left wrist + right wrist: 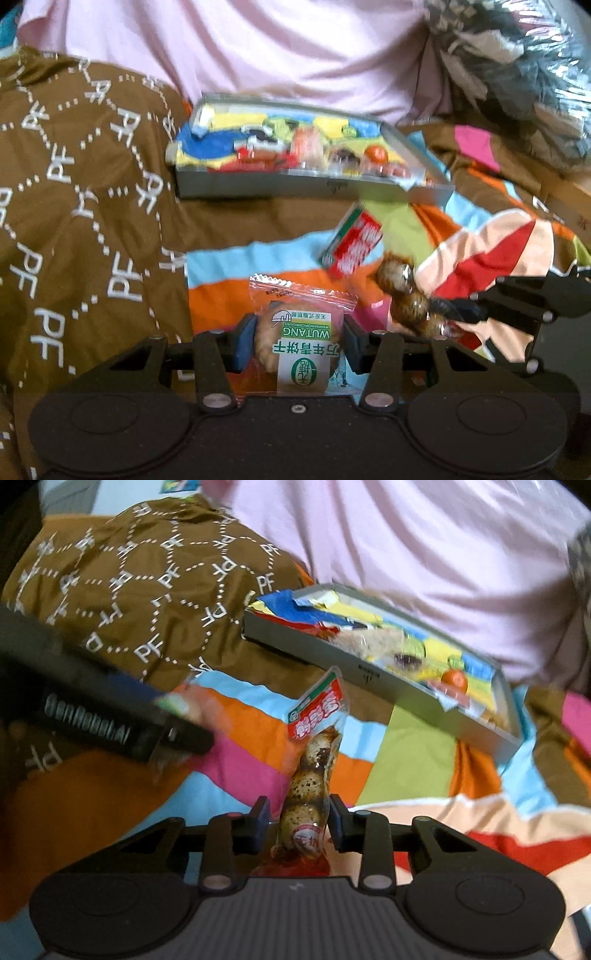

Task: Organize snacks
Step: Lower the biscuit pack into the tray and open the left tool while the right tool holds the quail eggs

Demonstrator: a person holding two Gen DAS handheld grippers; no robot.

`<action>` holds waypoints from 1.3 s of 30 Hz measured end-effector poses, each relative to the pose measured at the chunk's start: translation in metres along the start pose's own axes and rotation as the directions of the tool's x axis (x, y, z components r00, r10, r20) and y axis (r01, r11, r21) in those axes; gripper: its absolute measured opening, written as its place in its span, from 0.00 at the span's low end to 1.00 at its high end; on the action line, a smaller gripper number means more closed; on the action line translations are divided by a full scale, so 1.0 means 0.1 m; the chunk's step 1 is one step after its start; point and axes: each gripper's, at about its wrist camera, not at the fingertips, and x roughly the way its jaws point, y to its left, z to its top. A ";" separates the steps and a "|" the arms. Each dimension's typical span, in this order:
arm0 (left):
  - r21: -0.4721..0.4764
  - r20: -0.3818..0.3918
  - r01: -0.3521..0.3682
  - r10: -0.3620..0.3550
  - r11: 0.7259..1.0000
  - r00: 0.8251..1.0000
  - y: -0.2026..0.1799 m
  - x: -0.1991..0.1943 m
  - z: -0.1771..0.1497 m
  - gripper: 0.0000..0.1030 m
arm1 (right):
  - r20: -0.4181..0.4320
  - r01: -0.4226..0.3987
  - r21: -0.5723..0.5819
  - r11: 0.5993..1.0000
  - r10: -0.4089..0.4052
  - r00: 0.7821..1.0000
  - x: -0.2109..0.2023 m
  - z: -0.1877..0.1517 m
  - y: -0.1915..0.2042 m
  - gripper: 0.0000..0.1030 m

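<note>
Left claw (299, 341) pinches biscuit packet (301, 332); right claw (299, 821) pinches egg packet (308, 794)

Tray (258, 186) sits far centre on the bedspread (236, 266), snacks (310, 147) inside it, pillow (258, 48) behind. Biscuit packet (303, 332) near centre between left gripper (300, 341) fingers; quail egg pack (314, 775) between right gripper (299, 819) fingers, just right of the biscuit. Patterned blanket (74, 184) left of tray.
</note>
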 end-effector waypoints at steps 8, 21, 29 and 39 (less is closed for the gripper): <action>-0.042 0.090 -0.008 0.011 0.999 0.996 -0.02 -0.13 0.11 0.49 | 0.088 0.161 -0.237 0.958 -0.144 0.986 -0.10 -0.11 0.12 0.33; -0.100 0.202 -0.058 0.078 0.993 0.976 0.08 0.11 0.93 0.49 | 0.227 0.323 -0.264 0.909 -0.267 0.937 0.11 0.45 -0.51 0.33; -0.125 0.171 -0.115 0.135 0.986 0.976 0.22 0.68 1.45 0.49 | 0.195 0.316 -0.288 0.904 -0.268 0.943 0.83 1.04 -0.87 0.33; -0.132 0.076 -0.170 0.181 0.976 0.980 0.34 1.23 1.66 0.49 | 0.085 0.218 -0.112 0.970 -0.209 0.974 1.22 1.26 -1.21 0.35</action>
